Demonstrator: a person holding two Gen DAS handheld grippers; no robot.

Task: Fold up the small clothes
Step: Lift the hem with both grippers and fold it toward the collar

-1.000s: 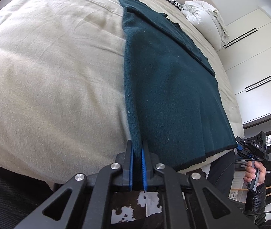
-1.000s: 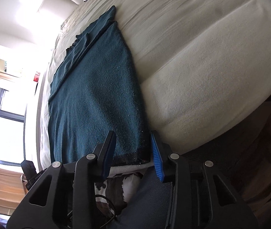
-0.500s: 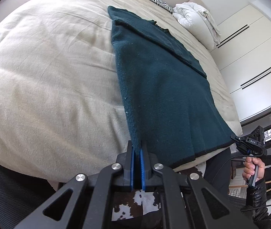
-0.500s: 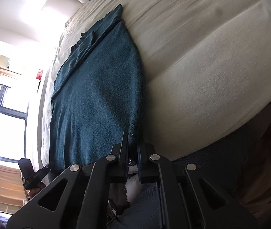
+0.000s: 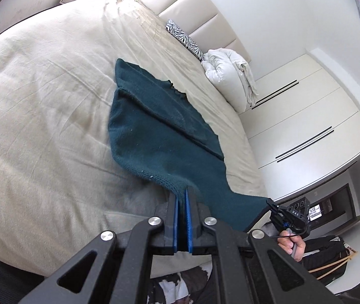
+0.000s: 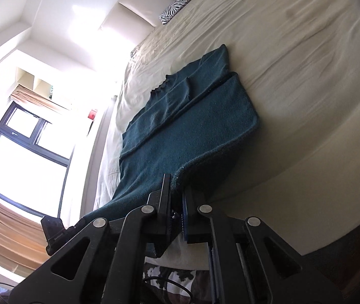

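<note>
A dark teal knitted garment (image 5: 162,136) lies lengthwise on the cream bed, its sleeves folded in over the body. My left gripper (image 5: 182,192) is shut on the near hem corner, which hangs lifted off the bed. In the right wrist view the same teal garment (image 6: 187,126) runs away from me, and my right gripper (image 6: 176,185) is shut on the other hem corner, also raised. The near end of the cloth sags between the two grips. The right gripper (image 5: 272,206) shows at the lower right of the left wrist view, held by a hand (image 5: 291,244).
The cream bed (image 5: 40,101) spreads wide on both sides of the garment. A zebra-print pillow (image 5: 185,39) and a white duvet bundle (image 5: 228,68) lie by the headboard. White wardrobe doors (image 5: 306,126) stand past the bed. A window (image 6: 22,149) is at the left.
The right gripper closed on the hem corner. Both grippers rose and tilted up, lifting the near end of the garment off the bed edge.
</note>
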